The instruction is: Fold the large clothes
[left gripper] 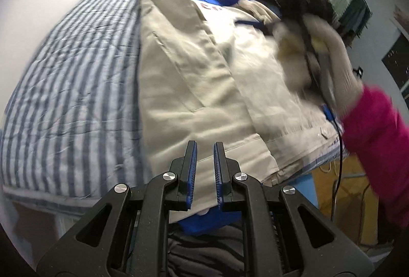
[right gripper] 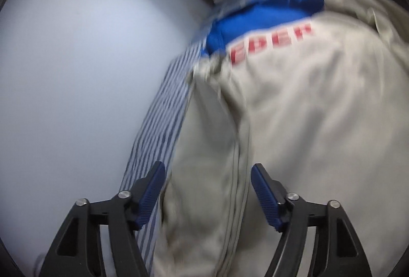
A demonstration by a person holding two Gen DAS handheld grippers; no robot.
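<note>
Right gripper (right gripper: 207, 169) wide open above beige jacket (right gripper: 294, 111) w/ red letters, blue lining at top; striped bed sheet (right gripper: 163, 123) left of it, white wall behind.

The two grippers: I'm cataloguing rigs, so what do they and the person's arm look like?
Both the left gripper and the right gripper have black angular linkage arms with silver round pivot bolts and ribbed blue pads. The hand wears a cream knit glove, above a magenta sleeve; a thin black cable hangs nearby.

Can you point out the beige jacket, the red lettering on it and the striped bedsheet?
beige jacket (left gripper: 204, 88): left wrist view, on its folded front panel.
red lettering (right gripper: 271, 45): right wrist view, middle of the blurred letters.
striped bedsheet (left gripper: 71, 88): left wrist view, on bare sheet beside the jacket.
</note>
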